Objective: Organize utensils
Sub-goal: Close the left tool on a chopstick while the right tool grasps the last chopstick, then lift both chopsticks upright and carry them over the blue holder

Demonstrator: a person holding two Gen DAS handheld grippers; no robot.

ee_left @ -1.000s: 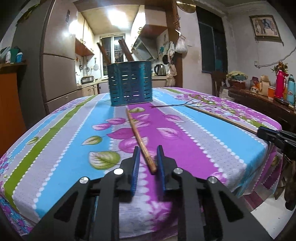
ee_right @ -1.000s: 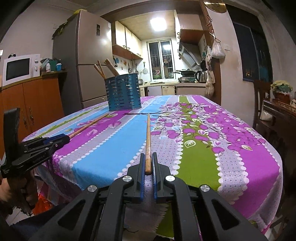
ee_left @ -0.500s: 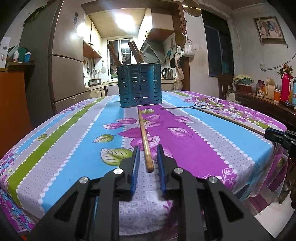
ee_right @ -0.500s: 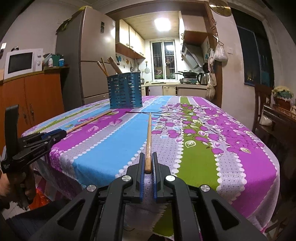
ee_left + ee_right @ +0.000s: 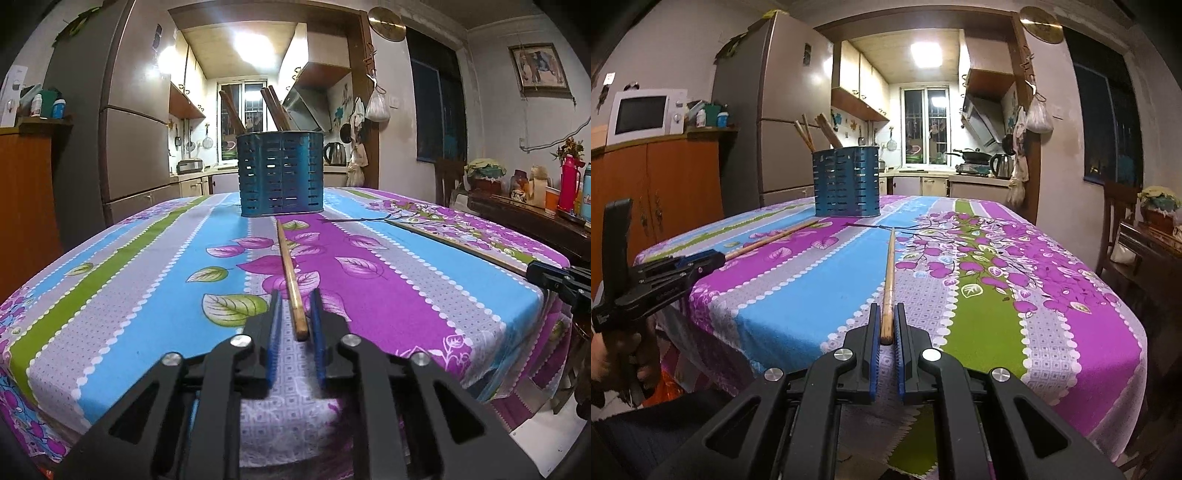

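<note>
The left gripper [image 5: 294,308] stood at the near edge of the bench [image 5: 424,295], aimed toward the blue slotted holder [image 5: 280,177] at the far end. One wooden chopstick [image 5: 290,269] lay on the flowered cloth [image 5: 147,266], its far tip close to the holder's base and its near end between the two blue-padded jaws. The jaws had just been closing; a thin strip of cloth showed on each side of the stick, nearer the right pad than the left, so firm contact could not be confirmed from the left wrist view.

The right gripper [image 5: 888,325] stood at the same edge, well to the side. A second chopstick [image 5: 889,273] ran from its jaws toward the holder [image 5: 846,181]. These jaws were clenched on the near end of that stick, with both pads against the wood.

From the right wrist view, the left gripper [image 5: 714,258] met the first chopstick [image 5: 772,239] at the bench corner, held by a hand [image 5: 613,365]. Several more sticks [image 5: 275,109] stood tilted inside the holder.
</note>
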